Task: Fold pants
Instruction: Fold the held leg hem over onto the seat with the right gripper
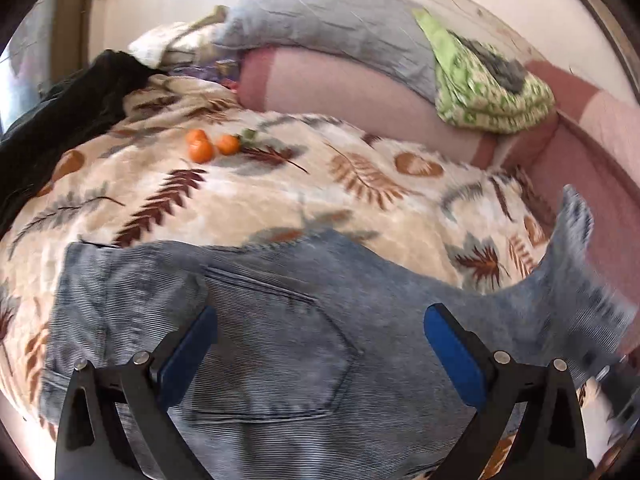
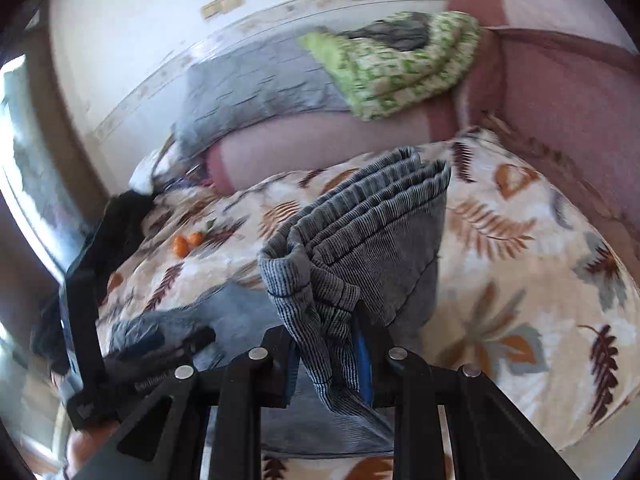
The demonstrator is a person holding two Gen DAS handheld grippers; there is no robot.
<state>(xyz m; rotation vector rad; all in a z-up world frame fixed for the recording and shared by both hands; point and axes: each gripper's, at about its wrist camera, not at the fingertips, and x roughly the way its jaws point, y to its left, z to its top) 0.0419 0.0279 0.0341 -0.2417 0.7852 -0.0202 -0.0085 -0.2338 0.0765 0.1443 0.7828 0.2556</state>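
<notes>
left wrist view: the left gripper (image 1: 320,344) hangs over a pair of pale, ribbed blue jeans (image 1: 256,320) spread seat-up on a bed, its blue-padded fingers (image 1: 454,350) released and standing wide apart, nothing between them. a stitched five-sided back pocket (image 1: 276,344) lies flat in the gap under the fingers. one denim leg sweeps to the right and lifts off the bed in a blurred curl at the frame's edge. the jeans rest on a plush cream blanket (image 1: 248,196) printed with rust, brown and grey leaves. three small round orange fruits (image 1: 210,146) sit in a cluster near the blanket's far side, well apart from the denim. behind them runs a pink bolster cushion (image 1: 340,88), a crumpled grey pillow (image 1: 320,12) on top of it and a folded green patterned cloth (image 1: 488,92) at its right end. dark fabric (image 1: 64,108) is heaped at the left

right wrist view: the right gripper (image 2: 332,344) is clenched on the jeans' leg ends (image 2: 360,236), its black fingers (image 2: 370,336) grasping a bunched fold of the ribbed denim. above the grip the cuffs stand stacked in layered, corded hems, held off the leaf-print blanket (image 2: 520,264). the rest of the jeans trails down to the left, lying on the bed. the orange fruits (image 2: 186,243) show small and far on the left
</notes>
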